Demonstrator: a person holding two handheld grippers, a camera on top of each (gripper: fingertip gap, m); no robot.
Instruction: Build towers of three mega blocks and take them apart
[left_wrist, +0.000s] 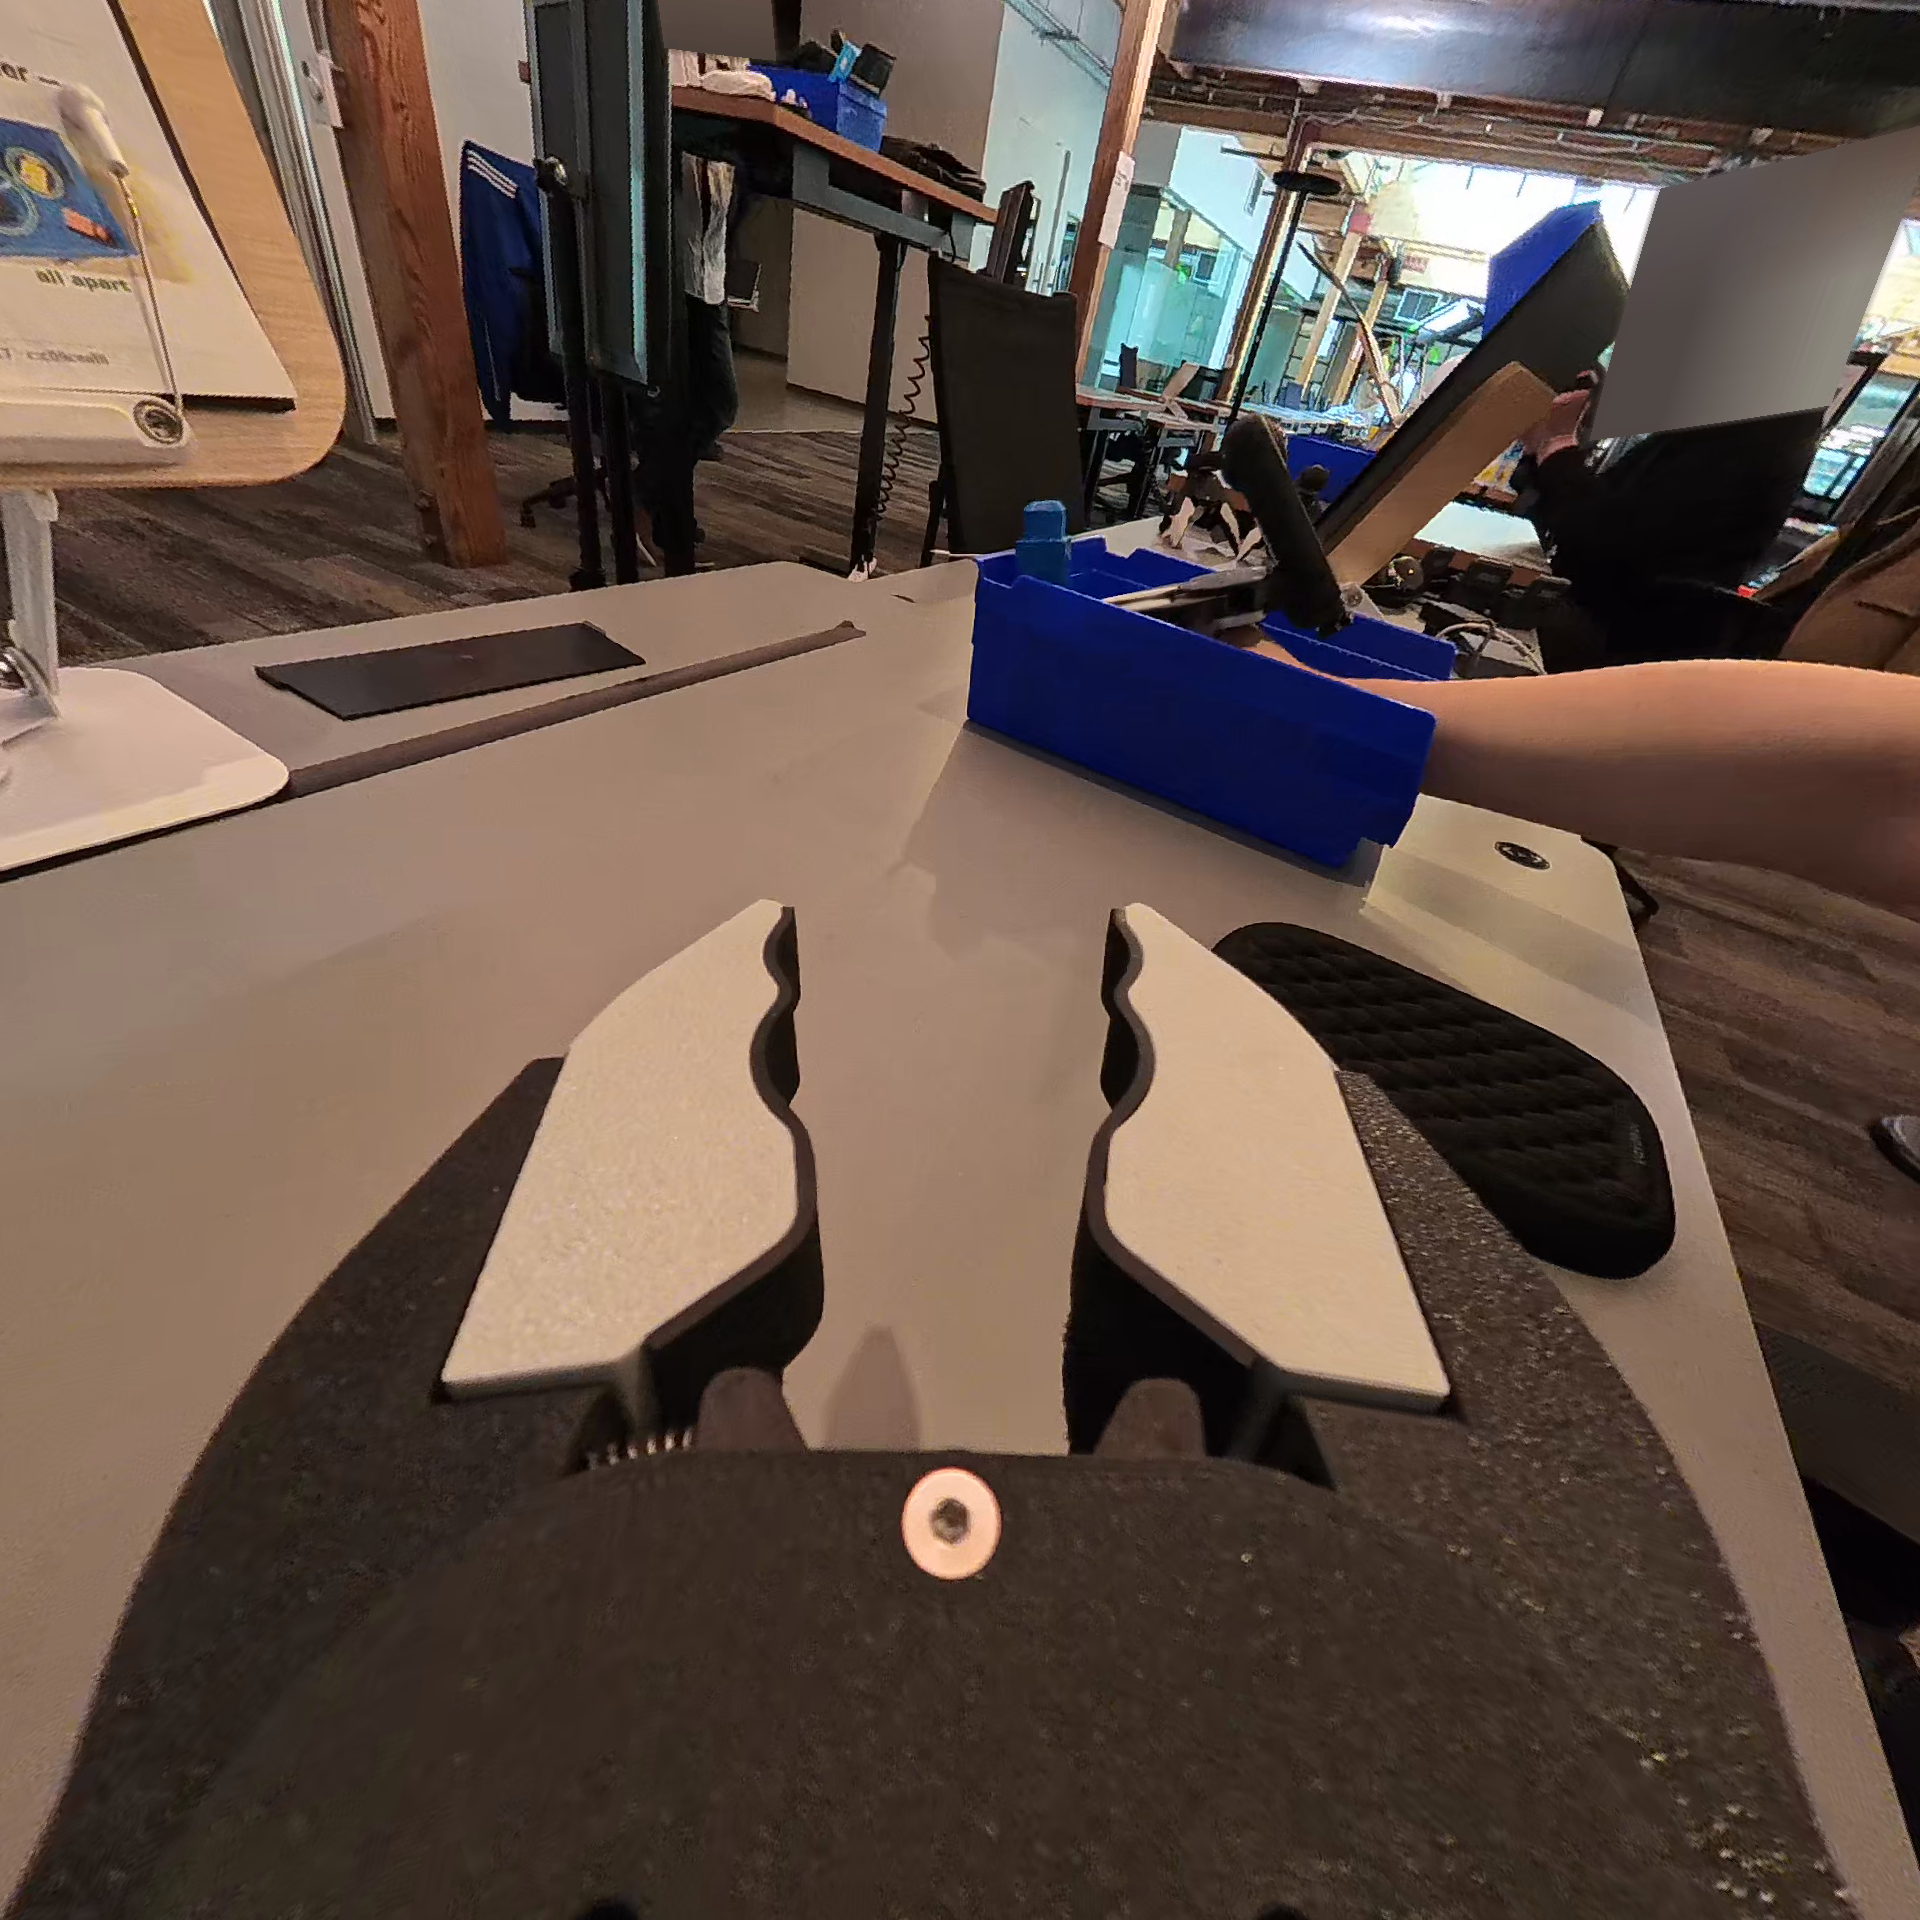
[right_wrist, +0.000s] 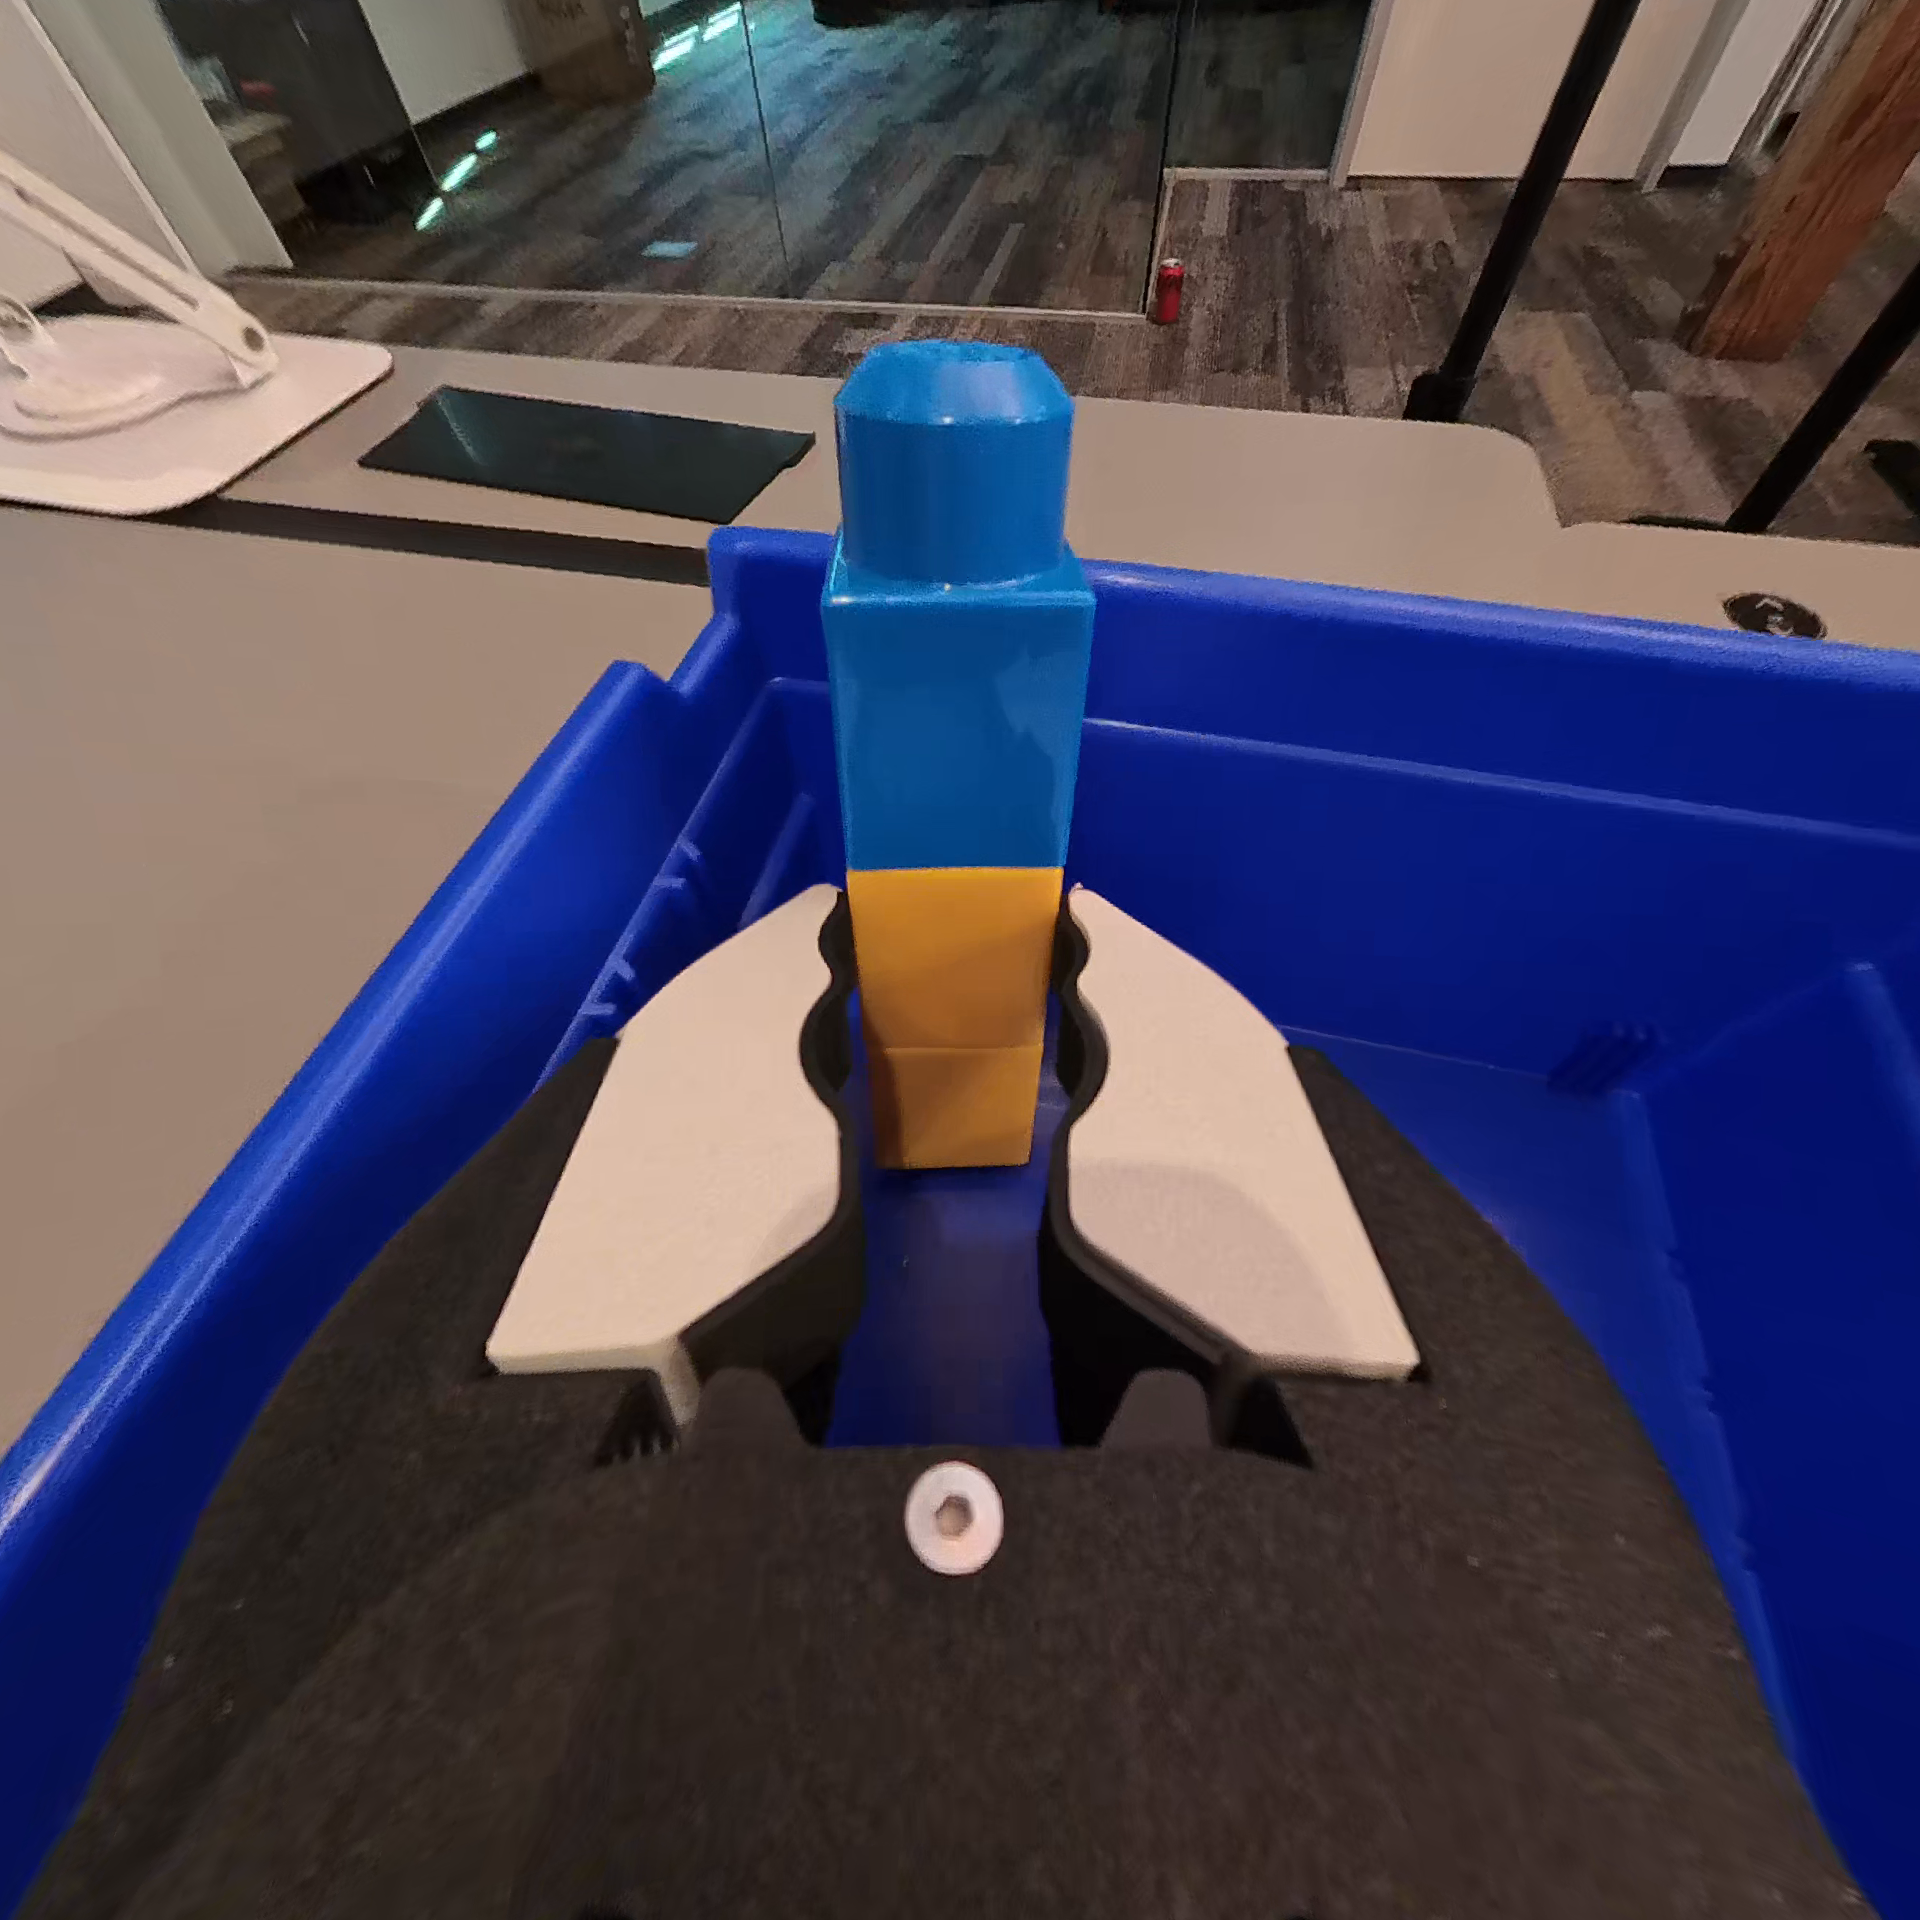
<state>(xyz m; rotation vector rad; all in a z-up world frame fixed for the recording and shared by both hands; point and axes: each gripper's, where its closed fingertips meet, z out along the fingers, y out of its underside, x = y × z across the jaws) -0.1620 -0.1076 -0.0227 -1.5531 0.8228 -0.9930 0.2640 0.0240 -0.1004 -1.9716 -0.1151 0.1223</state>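
step: right tongs (right_wrist: 954, 997) pinching yellow block (right_wrist: 954, 966) of tower in blue bin (right_wrist: 1455, 831) | left tongs (left_wrist: 951, 997) spread, empty | next: likely left grips blue block (right_wrist: 954, 727) to separate

Three stacked blocks (right_wrist: 956, 883), one bin (right_wrist: 1455, 790).

My left gripper (left_wrist: 951, 940) hangs over the table (left_wrist: 520, 935), with a bin (left_wrist: 1195, 717) ahead to its right and a textured pad (left_wrist: 1455, 1091) just to the right. In the bin (right_wrist: 1455, 831) stands a three-block tower (right_wrist: 956, 831), upright, with my right gripper (right_wrist: 954, 914) on either side of its middle block (right_wrist: 954, 951). Beyond the bin lies a flat mat (right_wrist: 582, 457).
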